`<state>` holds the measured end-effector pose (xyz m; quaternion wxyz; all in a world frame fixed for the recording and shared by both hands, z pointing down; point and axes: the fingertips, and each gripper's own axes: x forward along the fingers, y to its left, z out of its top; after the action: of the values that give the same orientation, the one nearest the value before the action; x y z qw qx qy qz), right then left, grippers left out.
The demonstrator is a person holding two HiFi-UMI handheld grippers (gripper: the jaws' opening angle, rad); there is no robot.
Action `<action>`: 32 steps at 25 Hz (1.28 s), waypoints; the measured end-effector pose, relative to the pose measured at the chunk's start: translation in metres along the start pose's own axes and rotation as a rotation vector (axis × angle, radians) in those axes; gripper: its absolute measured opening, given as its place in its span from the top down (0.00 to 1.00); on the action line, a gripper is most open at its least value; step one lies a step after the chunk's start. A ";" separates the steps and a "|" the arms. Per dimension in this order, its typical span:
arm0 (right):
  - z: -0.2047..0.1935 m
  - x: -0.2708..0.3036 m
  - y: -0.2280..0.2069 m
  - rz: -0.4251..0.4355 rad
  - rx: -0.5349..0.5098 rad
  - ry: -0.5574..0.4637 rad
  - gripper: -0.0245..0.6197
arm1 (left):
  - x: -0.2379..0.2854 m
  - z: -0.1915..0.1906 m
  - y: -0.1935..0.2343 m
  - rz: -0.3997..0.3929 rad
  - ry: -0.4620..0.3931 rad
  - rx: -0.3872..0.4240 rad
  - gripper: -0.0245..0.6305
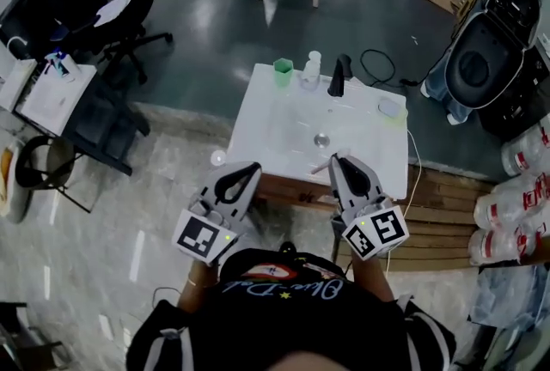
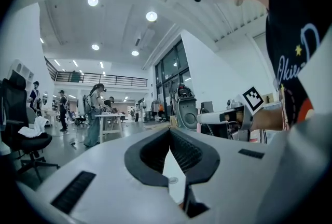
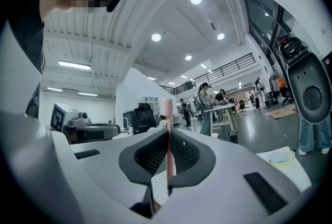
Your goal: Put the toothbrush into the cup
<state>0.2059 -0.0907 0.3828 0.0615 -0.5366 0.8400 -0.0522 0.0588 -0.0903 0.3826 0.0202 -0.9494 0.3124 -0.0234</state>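
Right gripper view shows the right tool (image 3: 168, 135) closed on a pink toothbrush (image 3: 167, 111). Its shaft runs up between the ribbed pads and stands out above the jaw tips, and a grip this low leaves a long free end to enter a vessel first. Whether that end is bristles or handle, I cannot tell. The left tool (image 2: 169, 134) is closed too, its jaws meeting at the tips with nothing between them, so it looks like a spare held out of the way. In the head view both tools hang at the near edge of the white table (image 1: 275, 120), close to the person's body. The green cup (image 1: 283, 71) stands upright at the far edge, near a clear bottle (image 1: 311, 69) and a dark tap-like fitting (image 1: 340, 75). The cup is well apart from the toothbrush, so the carry is not yet done. The next move likely calls for reaching across and tipping the free end down over the cup's open mouth, clear of the bottle.
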 end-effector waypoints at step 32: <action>-0.007 0.240 -0.092 -0.275 -0.135 0.010 0.95 | 0.120 -0.039 0.213 -0.199 -0.010 -0.065 0.96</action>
<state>0.1874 -0.3474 0.3921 0.0135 -0.6492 0.7605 -0.0064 0.0269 -0.3336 0.4143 -0.0113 -0.9761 0.2169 -0.0104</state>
